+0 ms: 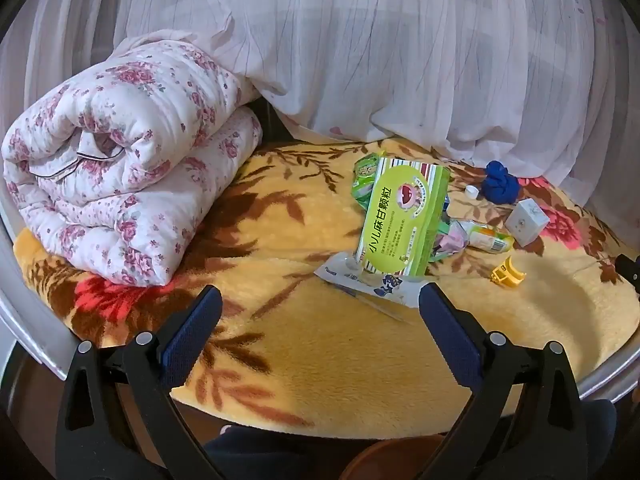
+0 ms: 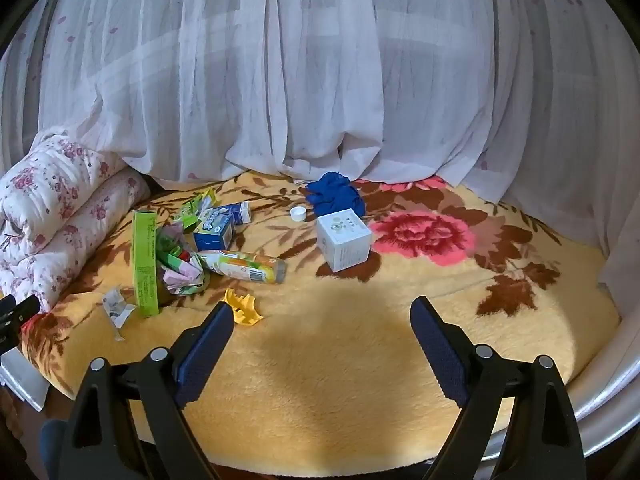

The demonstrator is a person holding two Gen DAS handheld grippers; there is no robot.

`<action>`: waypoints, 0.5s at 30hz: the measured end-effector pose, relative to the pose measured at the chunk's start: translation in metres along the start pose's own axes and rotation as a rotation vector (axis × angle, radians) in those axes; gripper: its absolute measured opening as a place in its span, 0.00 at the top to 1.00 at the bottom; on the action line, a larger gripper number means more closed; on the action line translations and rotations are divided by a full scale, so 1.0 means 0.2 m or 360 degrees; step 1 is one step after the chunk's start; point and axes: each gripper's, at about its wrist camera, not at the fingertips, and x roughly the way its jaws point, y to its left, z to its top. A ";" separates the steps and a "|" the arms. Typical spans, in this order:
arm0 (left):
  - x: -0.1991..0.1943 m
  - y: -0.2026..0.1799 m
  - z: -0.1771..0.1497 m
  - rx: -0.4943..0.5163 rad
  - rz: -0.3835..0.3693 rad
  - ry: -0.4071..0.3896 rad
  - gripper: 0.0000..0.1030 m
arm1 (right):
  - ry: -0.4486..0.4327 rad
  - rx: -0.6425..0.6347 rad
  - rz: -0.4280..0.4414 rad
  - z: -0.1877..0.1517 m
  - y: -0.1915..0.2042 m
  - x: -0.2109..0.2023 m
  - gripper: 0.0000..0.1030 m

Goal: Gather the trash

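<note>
Trash lies on a yellow flowered blanket (image 1: 320,360). A green medicine box (image 1: 404,220) stands upright, with a torn wrapper (image 1: 360,280) in front and crumpled packets (image 1: 452,240) behind it. In the right wrist view I see the green box edge-on (image 2: 145,264), a blue carton (image 2: 214,230), a plastic bottle (image 2: 244,266), a white cube box (image 2: 344,240), a white cap (image 2: 298,213), a yellow plastic piece (image 2: 244,308) and a blue cloth (image 2: 336,198). My left gripper (image 1: 320,304) is open and empty, just short of the wrapper. My right gripper (image 2: 322,316) is open and empty, its left finger by the yellow piece.
A folded flowered quilt (image 1: 120,184) lies at the left on the bed. White sheer curtains (image 2: 320,80) hang behind the blanket. The bed's pale rim (image 2: 612,400) curves along the near right edge. The left gripper's tip shows in the right wrist view (image 2: 16,312).
</note>
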 end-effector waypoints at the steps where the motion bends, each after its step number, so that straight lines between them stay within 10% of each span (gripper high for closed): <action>1: 0.00 0.00 0.00 0.0003 0.0001 0.0001 0.07 | -0.0001 0.0001 0.0001 0.00 0.00 0.00 0.14; 15: 0.02 -0.04 -0.01 0.0029 0.0004 0.0046 0.07 | 0.0003 0.0014 0.0011 0.05 -0.01 0.02 0.14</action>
